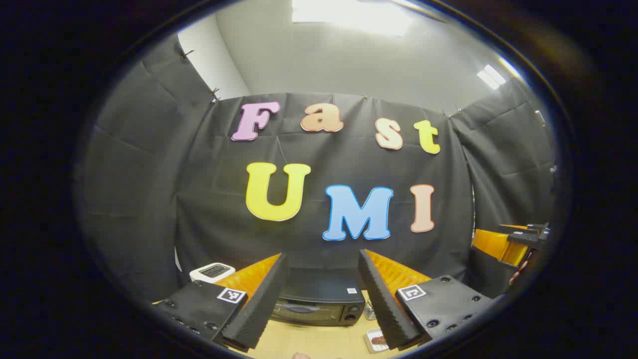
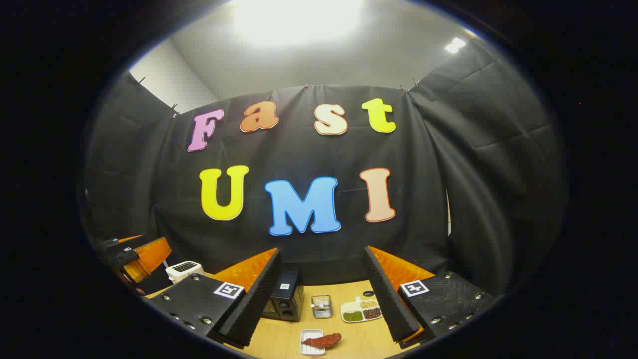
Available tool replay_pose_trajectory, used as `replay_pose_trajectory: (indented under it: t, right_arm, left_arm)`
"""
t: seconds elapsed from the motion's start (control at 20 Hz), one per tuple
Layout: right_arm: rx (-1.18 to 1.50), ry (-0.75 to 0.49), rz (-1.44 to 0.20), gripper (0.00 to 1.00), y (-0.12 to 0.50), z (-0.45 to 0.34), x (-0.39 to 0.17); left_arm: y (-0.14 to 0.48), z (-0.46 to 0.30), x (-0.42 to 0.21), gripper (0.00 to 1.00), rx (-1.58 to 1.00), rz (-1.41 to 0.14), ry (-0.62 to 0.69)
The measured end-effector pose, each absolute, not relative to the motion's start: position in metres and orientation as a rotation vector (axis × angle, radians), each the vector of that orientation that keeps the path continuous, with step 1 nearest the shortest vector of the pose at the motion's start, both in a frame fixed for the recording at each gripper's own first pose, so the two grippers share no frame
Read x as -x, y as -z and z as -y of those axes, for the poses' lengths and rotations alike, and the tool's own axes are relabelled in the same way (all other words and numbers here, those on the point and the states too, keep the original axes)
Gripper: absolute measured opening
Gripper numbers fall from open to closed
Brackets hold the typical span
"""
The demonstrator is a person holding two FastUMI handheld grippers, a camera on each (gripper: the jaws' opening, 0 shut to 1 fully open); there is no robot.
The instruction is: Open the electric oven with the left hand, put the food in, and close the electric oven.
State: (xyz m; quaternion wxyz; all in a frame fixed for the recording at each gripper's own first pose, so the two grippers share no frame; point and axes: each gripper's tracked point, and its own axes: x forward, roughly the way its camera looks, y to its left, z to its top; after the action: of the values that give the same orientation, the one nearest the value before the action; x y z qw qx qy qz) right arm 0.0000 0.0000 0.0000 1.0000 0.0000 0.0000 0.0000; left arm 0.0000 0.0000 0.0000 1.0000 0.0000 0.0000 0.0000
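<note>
A black electric oven (image 1: 319, 304) stands on the wooden table with its door closed, seen between the fingers of my left gripper (image 1: 319, 304), which is open and held well back from it. In the right gripper view the oven (image 2: 284, 301) stands left of centre. A reddish-brown piece of food (image 2: 323, 340) lies on a small white tray (image 2: 309, 344) near the table's front. My right gripper (image 2: 321, 304) is open and empty, raised above the table. The tray with the food (image 1: 376, 340) also peeks in beside my left gripper's right finger. The right gripper (image 1: 513, 244) shows far right in the left gripper view.
A white toaster-like appliance (image 2: 183, 269) sits left of the oven. A small clear glass container (image 2: 322, 305) and a white divided dish of grains and beans (image 2: 362, 310) stand right of the oven. Black cloth walls close the booth behind the wooden table (image 2: 359, 339).
</note>
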Motion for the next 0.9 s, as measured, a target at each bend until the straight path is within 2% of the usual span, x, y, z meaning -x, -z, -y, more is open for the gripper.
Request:
replay_pose_trajectory:
  t: [0.1,0.15,0.2,0.3,0.35,0.5,0.55,0.7,0.75,0.9]
  right_arm:
    - [0.005,0.001,0.002,0.98,0.0,0.001,-0.001]
    - [0.008,0.001,0.001,0.98,0.0,0.001,-0.002]
    - [0.008,0.0,-0.001,0.98,0.0,0.001,-0.001]
    - [0.005,0.004,-0.002,0.98,0.002,0.001,-0.002]
    - [0.002,0.004,-0.001,0.98,0.003,0.0,-0.002]
    - [0.005,0.005,-0.011,0.98,0.007,-0.005,-0.001]
    - [0.008,0.006,-0.01,0.98,0.007,-0.006,-0.001]
    - [0.009,0.012,-0.015,0.98,0.009,-0.009,0.003]
    - [0.006,0.015,-0.016,0.98,0.01,-0.008,0.002]
    - [-0.002,0.015,-0.033,0.99,0.019,-0.01,0.002]
  left_arm:
    - [0.0,0.002,-0.001,0.99,-0.001,-0.003,0.002]
    - [0.001,0.002,-0.002,0.95,-0.003,-0.006,0.004]
    - [0.003,0.004,-0.002,0.99,-0.005,-0.009,0.007]
    - [0.003,0.001,-0.003,0.99,-0.006,-0.008,0.004]
    - [0.002,-0.001,-0.003,0.95,-0.003,-0.007,0.003]
    - [0.006,-0.003,-0.003,0.98,0.006,-0.011,0.005]
    - [0.006,-0.004,-0.003,0.95,0.008,-0.01,0.006]
    - [0.011,-0.004,-0.004,0.99,0.015,-0.025,0.019]
    - [0.011,-0.005,-0.005,0.95,0.012,-0.026,0.019]
    - [0.018,-0.008,-0.007,0.95,0.001,-0.041,0.025]
